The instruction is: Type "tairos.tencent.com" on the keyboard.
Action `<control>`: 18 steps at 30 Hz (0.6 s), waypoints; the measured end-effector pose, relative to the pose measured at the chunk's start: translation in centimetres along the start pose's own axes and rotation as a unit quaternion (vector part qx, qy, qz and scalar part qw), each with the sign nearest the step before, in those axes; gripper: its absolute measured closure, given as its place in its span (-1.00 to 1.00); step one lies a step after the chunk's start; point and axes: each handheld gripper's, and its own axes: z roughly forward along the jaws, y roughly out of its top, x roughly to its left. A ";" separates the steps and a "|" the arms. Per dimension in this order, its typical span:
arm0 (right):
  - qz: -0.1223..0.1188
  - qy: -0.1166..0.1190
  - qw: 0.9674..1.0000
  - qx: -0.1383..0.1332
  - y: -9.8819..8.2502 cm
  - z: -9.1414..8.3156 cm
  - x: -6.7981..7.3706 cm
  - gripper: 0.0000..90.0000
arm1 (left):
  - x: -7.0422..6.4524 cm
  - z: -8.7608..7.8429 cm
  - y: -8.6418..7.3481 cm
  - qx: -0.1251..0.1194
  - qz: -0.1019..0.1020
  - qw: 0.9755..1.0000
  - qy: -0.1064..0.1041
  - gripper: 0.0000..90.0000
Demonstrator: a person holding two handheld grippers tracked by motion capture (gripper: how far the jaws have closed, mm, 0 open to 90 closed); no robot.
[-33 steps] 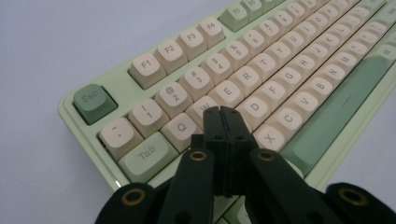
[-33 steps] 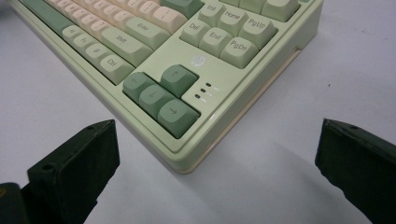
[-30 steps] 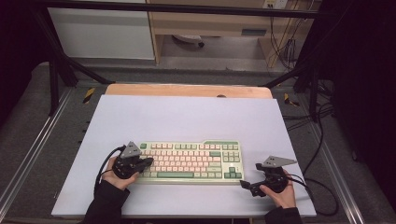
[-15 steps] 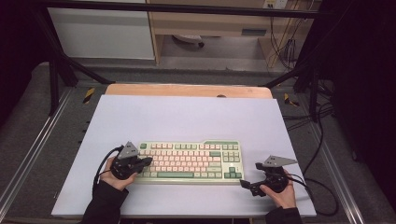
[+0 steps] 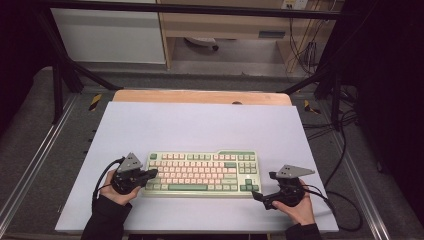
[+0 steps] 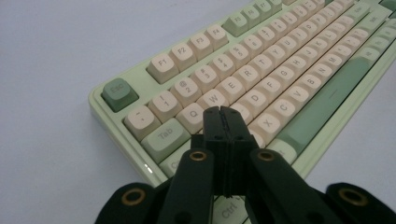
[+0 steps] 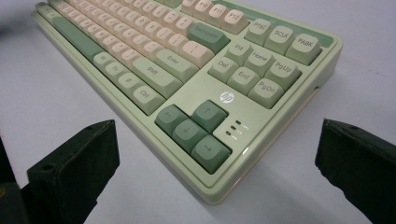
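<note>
The left gripper [image 6: 222, 114] has its two black jaws pressed flat together with nothing between them. In the left gripper view the joined tips sit over the left end of the keyboard [image 6: 261, 79], above the keys below Q and W; whether they press a key or only hover over it cannot be told. In the high view this gripper [image 5: 150, 174] lies at the keyboard's left edge, carried in the person's left hand [image 5: 117, 192].

The right gripper [image 7: 217, 163] has its jaws spread wide, one at each lower side of the right gripper view, and it holds nothing. The near right corner of the keyboard [image 7: 196, 79] lies ahead of the gap between them, clear of both pads. In the high view this gripper [image 5: 260, 197] sits just off the keyboard's front right corner, held in the right hand [image 5: 297, 207], with its cable trailing off to the right.

The keyboard [image 5: 202, 173] lies flat on the pale sheet that covers the table [image 5: 200, 125], near the person's edge and between the two grippers. Its case is light green, most keys are cream or pale pink, and the space bar, arrow keys, Esc and the modifier keys are a darker green. A small round logo sits above the arrow keys, beside three small indicator lights
</note>
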 end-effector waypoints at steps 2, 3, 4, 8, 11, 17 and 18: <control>0.001 -0.003 1.000 0.003 0.1 0.1 0.1 -0.99 | 0.1 -0.2 -0.2 0.000 0.000 1.000 0.001 1.00; -0.005 -0.005 1.000 0.006 0.4 0.2 0.4 -0.99 | 0.1 -0.3 -0.3 0.000 0.000 1.000 0.001 1.00; -0.004 -0.004 1.000 0.006 0.5 0.3 0.6 -0.99 | 0.2 -0.5 -0.5 0.000 0.000 1.000 0.002 1.00; -0.011 -0.003 1.000 0.001 0.9 0.5 1.0 -0.91 | 0.3 -0.7 -0.7 -0.002 -0.003 1.000 0.004 1.00; -0.015 0.002 1.000 -0.006 1.3 0.7 1.4 -0.83 | 0.4 -0.8 -0.9 -0.002 -0.003 1.000 0.004 1.00; -0.019 0.022 1.000 -0.010 1.8 1.2 2.0 -0.53 | 0.5 -0.9 -1.0 -0.001 -0.004 1.000 0.004 1.00; -0.019 0.026 0.999 -0.012 1.9 1.3 2.1 -0.48 | 0.6 -0.9 -1.1 -0.002 -0.005 1.000 0.004 1.00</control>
